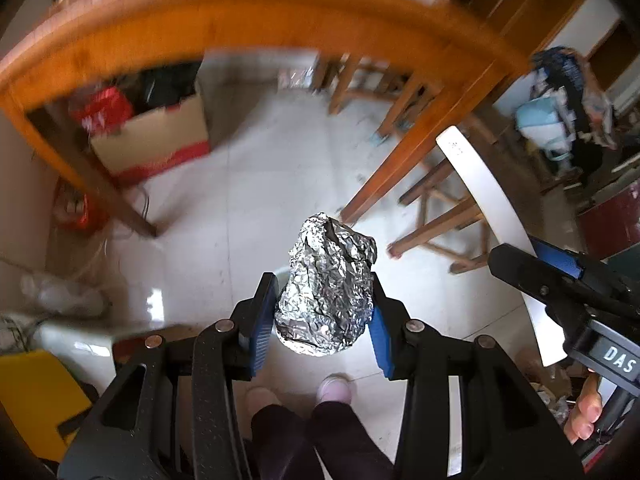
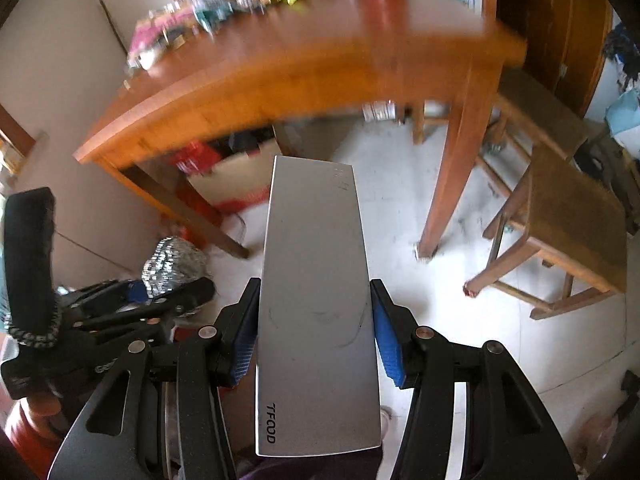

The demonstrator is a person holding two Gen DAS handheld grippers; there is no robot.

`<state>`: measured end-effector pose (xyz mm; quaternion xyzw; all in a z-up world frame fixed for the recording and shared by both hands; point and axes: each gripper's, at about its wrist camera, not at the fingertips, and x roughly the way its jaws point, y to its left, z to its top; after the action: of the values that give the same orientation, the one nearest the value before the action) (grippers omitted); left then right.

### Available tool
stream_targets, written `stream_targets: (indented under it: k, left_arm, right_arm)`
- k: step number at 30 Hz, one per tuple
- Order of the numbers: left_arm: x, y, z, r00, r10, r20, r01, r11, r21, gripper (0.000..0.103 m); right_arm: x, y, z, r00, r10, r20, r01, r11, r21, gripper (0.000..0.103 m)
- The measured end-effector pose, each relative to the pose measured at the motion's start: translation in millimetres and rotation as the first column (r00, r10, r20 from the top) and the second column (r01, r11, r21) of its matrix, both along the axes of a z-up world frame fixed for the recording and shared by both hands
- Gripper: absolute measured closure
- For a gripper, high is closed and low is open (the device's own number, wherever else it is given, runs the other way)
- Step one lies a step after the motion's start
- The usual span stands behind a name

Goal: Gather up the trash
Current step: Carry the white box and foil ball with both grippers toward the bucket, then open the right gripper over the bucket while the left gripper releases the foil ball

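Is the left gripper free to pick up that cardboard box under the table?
Probably not as things stand: the left gripper is shut on a crumpled foil ball, and the cardboard box sits beneath the wooden table.

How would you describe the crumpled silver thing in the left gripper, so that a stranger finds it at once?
Look in front of the wooden table, above the pale floor. There the left gripper is clamped on a foil ball. It is crinkled, shiny and lumpy, unlike the flat, smooth white box held in the right gripper.
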<state>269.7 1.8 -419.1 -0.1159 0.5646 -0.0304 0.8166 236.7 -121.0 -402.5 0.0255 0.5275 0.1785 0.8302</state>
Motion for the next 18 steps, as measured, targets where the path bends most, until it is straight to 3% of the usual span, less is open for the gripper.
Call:
stream_targets:
  k: [5, 9, 12, 14, 18]
  left_arm:
    - [-11.1, 12.7, -78.8, 0.995, 0.045, -0.088, -0.045, 0.999, -0.002, 0.061]
    - [-15.5, 22.4, -128.2, 0.987, 0.075, -0.140, -0.077, 0.997, -0.009, 0.061]
    - [-17.6, 25.0, -154.7, 0.981, 0.091, -0.172, -0.096, 0.995, -0.022, 0.061]
    - [-16.3, 26.2, -168.8, 0.978, 0.093, -0.187, -0.100, 0.995, -0.025, 0.061]
    - [-9.8, 21.8, -186.0, 0.975, 0.084, -0.204, -0.095, 0.995, -0.042, 0.061]
  right_arm:
    - [4.3, 4.0, -77.9, 0.996, 0.010, -0.093, -0.012, 1.000, -0.023, 0.054]
    - [5.6, 8.9, -121.0, 0.989, 0.022, -0.145, -0.025, 1.000, -0.017, 0.054]
    - [11.4, 12.9, -138.5, 0.982, 0.037, -0.186, -0.036, 0.999, 0.012, 0.054]
    - [16.2, 13.2, -148.7, 0.975, 0.032, -0.221, -0.026, 0.999, 0.032, 0.045]
    - [18.7, 6.7, -157.4, 0.973, -0.018, -0.232, 0.030, 0.999, 0.045, 0.039]
